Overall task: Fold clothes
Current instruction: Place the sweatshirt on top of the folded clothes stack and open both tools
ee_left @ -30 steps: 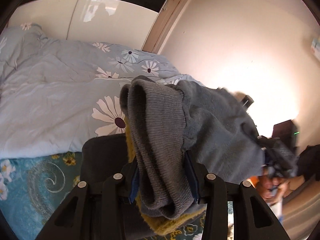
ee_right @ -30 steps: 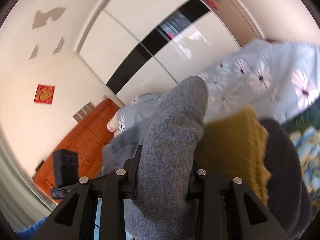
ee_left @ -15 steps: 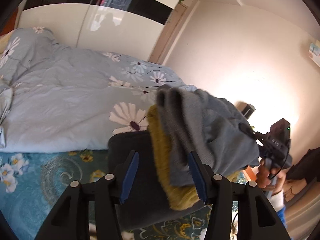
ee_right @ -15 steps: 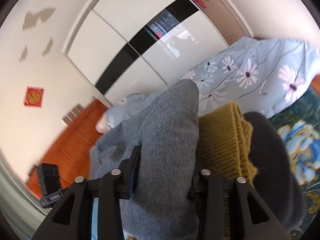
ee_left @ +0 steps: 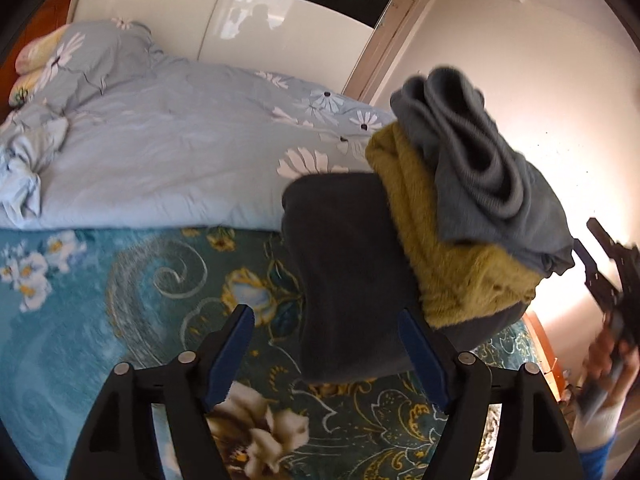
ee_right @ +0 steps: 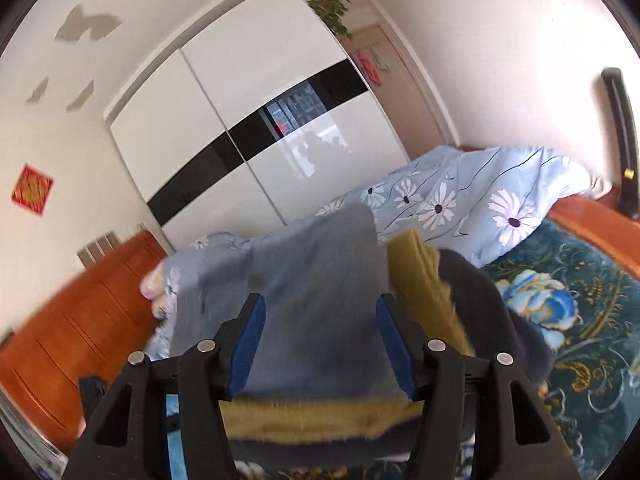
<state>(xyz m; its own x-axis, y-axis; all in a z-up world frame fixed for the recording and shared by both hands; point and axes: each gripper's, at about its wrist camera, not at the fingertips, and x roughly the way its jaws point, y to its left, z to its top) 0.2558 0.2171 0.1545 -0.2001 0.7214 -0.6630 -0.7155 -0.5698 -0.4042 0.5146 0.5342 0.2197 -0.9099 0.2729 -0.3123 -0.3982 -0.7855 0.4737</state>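
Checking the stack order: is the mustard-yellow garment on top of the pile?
No, the grey garment lies on top, with the mustard-yellow garment beneath it.

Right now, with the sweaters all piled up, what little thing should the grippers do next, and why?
Probably back both grippers straight away from the pile. The grey sweater lies on the mustard sweater, which lies on the dark garment, so the stack looks finished. The left gripper and the right gripper both have their jaws wide open, gripping nothing. Moving off gently should keep the pile from toppling.
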